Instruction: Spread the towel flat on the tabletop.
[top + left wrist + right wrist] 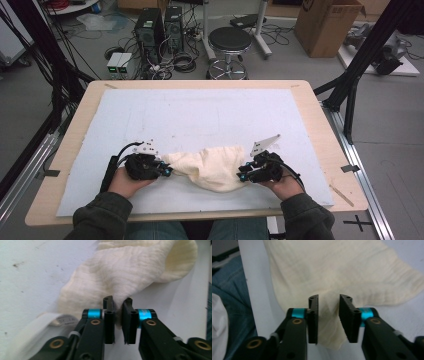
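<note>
Cream cloth (210, 167) is seen bunched on the pale sheet (200, 115) covering the worktop (320, 130), near its front edge, stretched between the two hands. At the left end, the left tongs (167, 171) are set against the cloth's edge — in the left gripper view a fold of the fabric (125, 272) is caught in the narrow gap between the jaws, and a white label (63, 320) is seen just beside them. At the right end, the right tongs (242, 176) are spread a little wider; a corner of the cloth (352, 270) lies between the jaws, with the pads not pressed on it.
</note>
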`<control>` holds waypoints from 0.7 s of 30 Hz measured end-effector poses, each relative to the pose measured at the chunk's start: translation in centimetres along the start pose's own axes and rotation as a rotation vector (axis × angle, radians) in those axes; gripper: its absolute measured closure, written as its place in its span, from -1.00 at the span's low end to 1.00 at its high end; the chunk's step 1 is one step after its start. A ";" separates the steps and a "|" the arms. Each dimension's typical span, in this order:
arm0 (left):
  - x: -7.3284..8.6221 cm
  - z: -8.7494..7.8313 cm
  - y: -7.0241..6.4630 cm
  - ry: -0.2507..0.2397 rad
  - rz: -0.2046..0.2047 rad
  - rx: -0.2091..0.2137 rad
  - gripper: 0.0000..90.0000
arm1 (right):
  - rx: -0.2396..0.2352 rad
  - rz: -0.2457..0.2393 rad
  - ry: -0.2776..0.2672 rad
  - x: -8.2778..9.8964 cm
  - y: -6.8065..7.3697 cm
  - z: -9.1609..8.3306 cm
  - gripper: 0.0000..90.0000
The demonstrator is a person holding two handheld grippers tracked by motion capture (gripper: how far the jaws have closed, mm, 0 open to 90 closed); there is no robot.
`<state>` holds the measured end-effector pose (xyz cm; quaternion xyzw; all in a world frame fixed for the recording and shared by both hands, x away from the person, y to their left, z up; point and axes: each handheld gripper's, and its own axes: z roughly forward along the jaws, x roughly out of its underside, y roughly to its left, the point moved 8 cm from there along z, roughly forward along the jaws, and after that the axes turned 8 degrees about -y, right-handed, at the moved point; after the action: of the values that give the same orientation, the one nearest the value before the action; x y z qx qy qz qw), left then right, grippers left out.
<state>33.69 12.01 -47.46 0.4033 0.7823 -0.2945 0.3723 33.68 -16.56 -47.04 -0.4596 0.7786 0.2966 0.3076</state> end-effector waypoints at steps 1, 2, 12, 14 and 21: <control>-0.1 -0.1 -0.1 -0.005 -0.006 0.003 0.62 | -0.001 0.001 -0.015 -0.4 0.0 -0.2 0.47; -0.2 -0.2 -0.1 -0.012 -0.010 0.006 0.52 | 0.010 0.000 -0.032 -0.9 -0.2 -0.3 0.41; -1.7 -2.4 1.4 -0.088 -0.042 -0.034 0.28 | 0.116 -0.036 -0.087 -4.5 -3.2 0.7 0.20; -2.0 -2.3 2.3 -0.100 -0.056 -0.060 0.28 | 0.134 -0.025 -0.079 -4.6 -4.2 1.4 0.15; -1.4 -0.4 3.8 -0.052 -0.097 -0.082 0.24 | 0.155 0.008 -0.064 -4.5 -6.3 3.3 0.11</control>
<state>37.35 13.70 -46.70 0.3417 0.8024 -0.2901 0.3940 41.75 -14.26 -46.90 -0.4216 0.7908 0.2511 0.3659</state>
